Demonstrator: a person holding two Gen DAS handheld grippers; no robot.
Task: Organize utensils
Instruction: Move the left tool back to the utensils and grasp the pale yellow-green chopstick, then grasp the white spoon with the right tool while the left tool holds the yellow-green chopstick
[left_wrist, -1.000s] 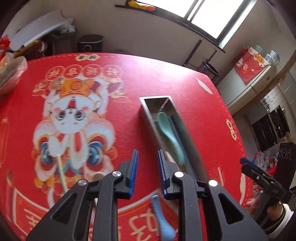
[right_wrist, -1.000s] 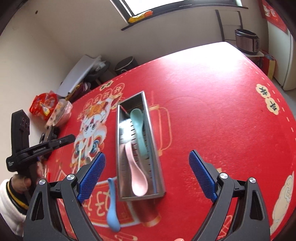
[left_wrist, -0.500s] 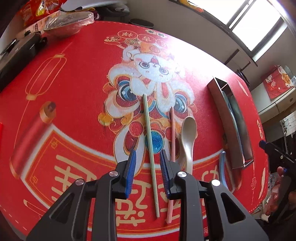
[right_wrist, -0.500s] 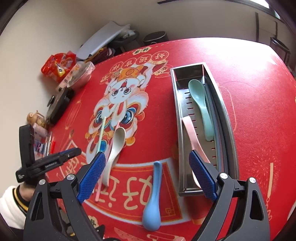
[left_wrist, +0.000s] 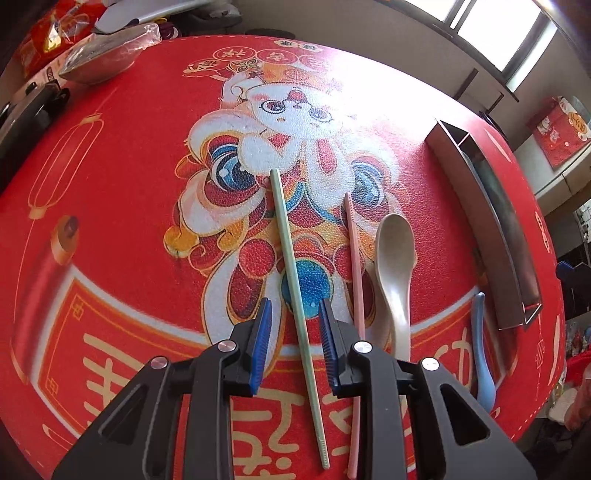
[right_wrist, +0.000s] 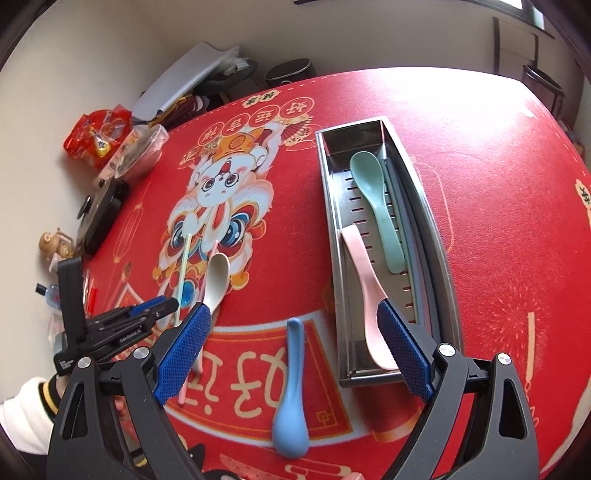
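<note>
My left gripper (left_wrist: 295, 325) is open, its jaws either side of a green chopstick (left_wrist: 291, 254) lying on the red mat, not gripping it. Right of it lie a pink chopstick (left_wrist: 354, 258), a beige spoon (left_wrist: 395, 251) and a blue spoon (left_wrist: 480, 354). The steel utensil tray (left_wrist: 495, 218) stands at the right. In the right wrist view my right gripper (right_wrist: 295, 325) is wide open above the blue spoon (right_wrist: 291, 398). The tray (right_wrist: 332, 229) holds a pink spoon (right_wrist: 365, 288) and a green spoon (right_wrist: 376, 199). The left gripper (right_wrist: 147, 310) shows at the left.
A foil-covered dish (left_wrist: 99, 55), a red snack bag (right_wrist: 99, 136) and a black device (right_wrist: 99, 218) sit along the far left edge of the table. The red mat (right_wrist: 498, 184) covers the table top. A rice cooker (right_wrist: 288, 70) stands beyond the table.
Both grippers have swung left and down, from the tray towards the loose utensils. The left gripper has come lower over the green chopstick. The right gripper is now over the blue spoon.
</note>
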